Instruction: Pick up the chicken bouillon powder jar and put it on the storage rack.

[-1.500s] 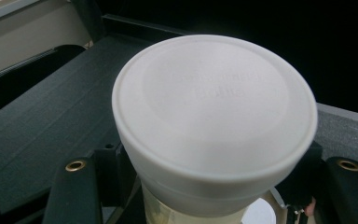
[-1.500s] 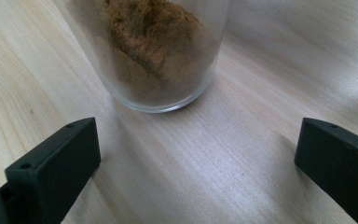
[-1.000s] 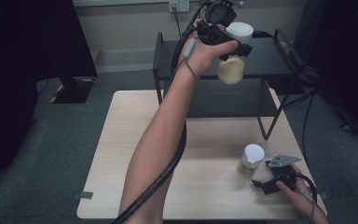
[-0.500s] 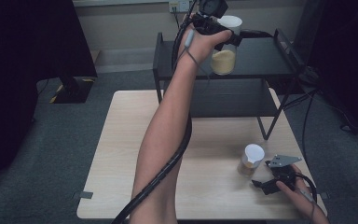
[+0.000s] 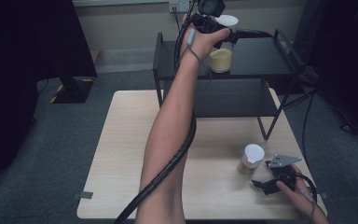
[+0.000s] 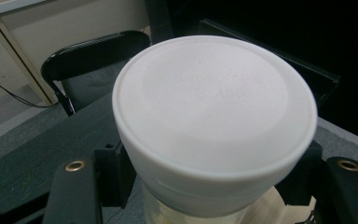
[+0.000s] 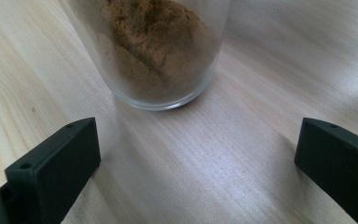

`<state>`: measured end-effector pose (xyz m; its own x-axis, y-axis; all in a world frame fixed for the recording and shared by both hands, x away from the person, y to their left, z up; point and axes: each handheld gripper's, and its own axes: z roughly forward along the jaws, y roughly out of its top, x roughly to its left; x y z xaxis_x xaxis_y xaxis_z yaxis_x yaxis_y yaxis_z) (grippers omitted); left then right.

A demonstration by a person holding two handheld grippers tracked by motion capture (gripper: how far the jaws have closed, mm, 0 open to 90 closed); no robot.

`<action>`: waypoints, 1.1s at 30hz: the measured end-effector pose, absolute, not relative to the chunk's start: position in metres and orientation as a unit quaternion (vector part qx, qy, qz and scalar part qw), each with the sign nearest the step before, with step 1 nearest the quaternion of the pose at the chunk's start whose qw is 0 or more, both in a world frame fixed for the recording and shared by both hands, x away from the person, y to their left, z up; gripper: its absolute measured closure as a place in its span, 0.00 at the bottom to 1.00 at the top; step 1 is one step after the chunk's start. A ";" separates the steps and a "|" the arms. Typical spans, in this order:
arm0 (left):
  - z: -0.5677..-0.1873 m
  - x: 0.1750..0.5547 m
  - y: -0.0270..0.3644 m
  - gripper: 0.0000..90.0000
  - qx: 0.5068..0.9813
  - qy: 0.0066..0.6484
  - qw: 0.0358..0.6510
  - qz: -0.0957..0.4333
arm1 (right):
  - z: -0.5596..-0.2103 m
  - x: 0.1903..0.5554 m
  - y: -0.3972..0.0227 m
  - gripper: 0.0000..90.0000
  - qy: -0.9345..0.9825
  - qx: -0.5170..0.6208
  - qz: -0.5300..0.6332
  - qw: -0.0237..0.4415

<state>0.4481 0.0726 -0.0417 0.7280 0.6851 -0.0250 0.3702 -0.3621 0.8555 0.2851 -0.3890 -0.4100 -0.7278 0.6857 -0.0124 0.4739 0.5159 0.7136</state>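
Resting at about five o'clock on the wooden table [image 5: 121, 154], the right hand [image 5: 303, 196] held the right gripper [image 5: 265, 183] low over the boards, its jaws spread wide with bare wood between them. Just beyond the jaws, toward eleven o'clock from that hand, stood a small jar [image 5: 251, 158] with a white lid; in the right gripper view its glass base [image 7: 163, 60] sat flat on the grain, packed with brown powder, apart from both jaws. A grey plate [image 5: 284, 161] topped the gripper, near the jar's right side.

From six o'clock the left forearm [image 5: 168, 144] reached straight up the middle of the table, a thick black cable [image 5: 172, 163] trailing along it.

Farther off, at twelve o'clock, a black shelf [image 5: 256, 58] stood at the table's far edge, part of its frame reaching down onto the tabletop. Over its top deck the left hand [image 5: 205, 39] held the left gripper [image 5: 223, 35] clamped on a second jar [image 5: 221, 56], this one holding yellow powder. In the left gripper view the jaws pressed the jar just under its white lid [image 6: 214, 107] from either side, the lid facing the camera squarely. Whether the jar's base touched the deck, I could not tell.

Beyond the shelf ran a pale wall [image 5: 121, 23] with a socket [image 5: 179, 5].
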 end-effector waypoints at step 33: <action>-0.060 0.434 0.067 0.09 0.779 0.356 0.477 0.195 | -0.410 0.285 -0.389 0.00 0.858 0.337 0.357 0.148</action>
